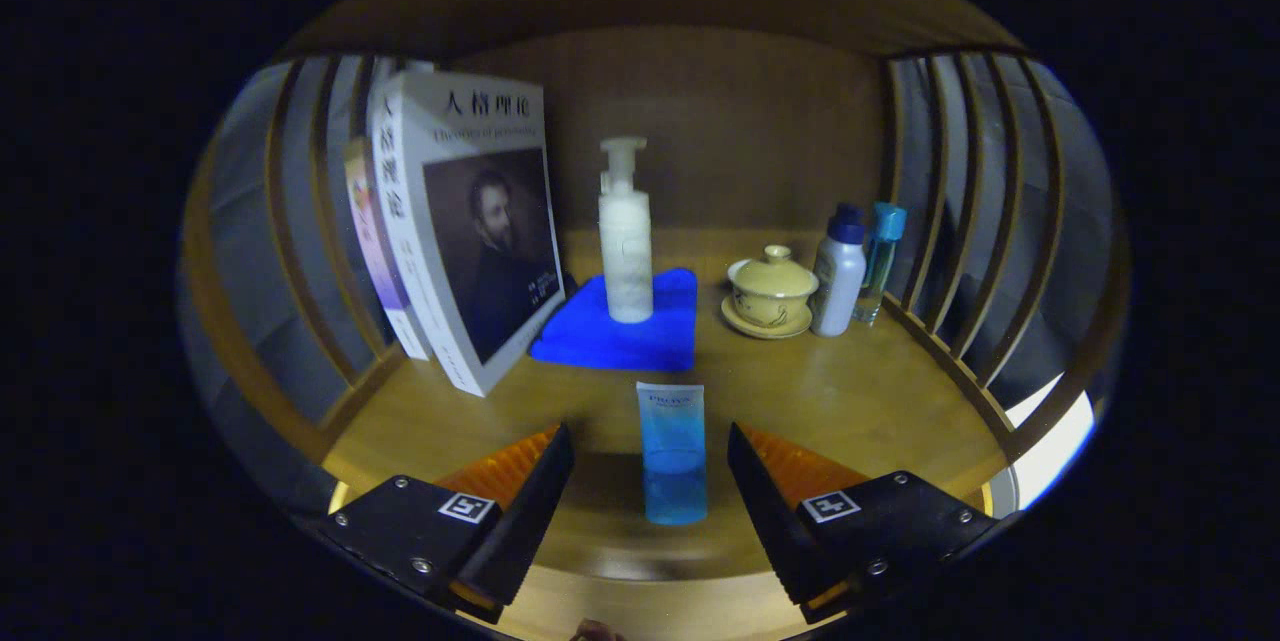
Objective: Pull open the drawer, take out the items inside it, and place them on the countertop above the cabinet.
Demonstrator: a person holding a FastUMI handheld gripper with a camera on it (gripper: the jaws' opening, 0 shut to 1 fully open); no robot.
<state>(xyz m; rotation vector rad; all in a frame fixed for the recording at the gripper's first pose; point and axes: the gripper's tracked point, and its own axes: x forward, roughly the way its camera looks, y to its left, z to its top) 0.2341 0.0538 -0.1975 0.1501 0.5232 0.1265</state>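
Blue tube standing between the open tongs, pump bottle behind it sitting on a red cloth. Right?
Not quite: the cloth is blue, not red. The rest holds in the gripper view: the blue tube stands upright between the tongs, which are open with gaps on both sides of it, and the white pump bottle sits on that cloth beyond it.

Hand-held gripper (651,476): screwed mounts, square markers

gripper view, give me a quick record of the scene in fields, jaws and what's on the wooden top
gripper: jaws open, touching nothing
between jaws: blue tube, standing upright
beyond tube: pump bottle on blue cloth
left: books leaning
right: lidded cup on saucer, white bottle, small blue bottle
surface: wooden top
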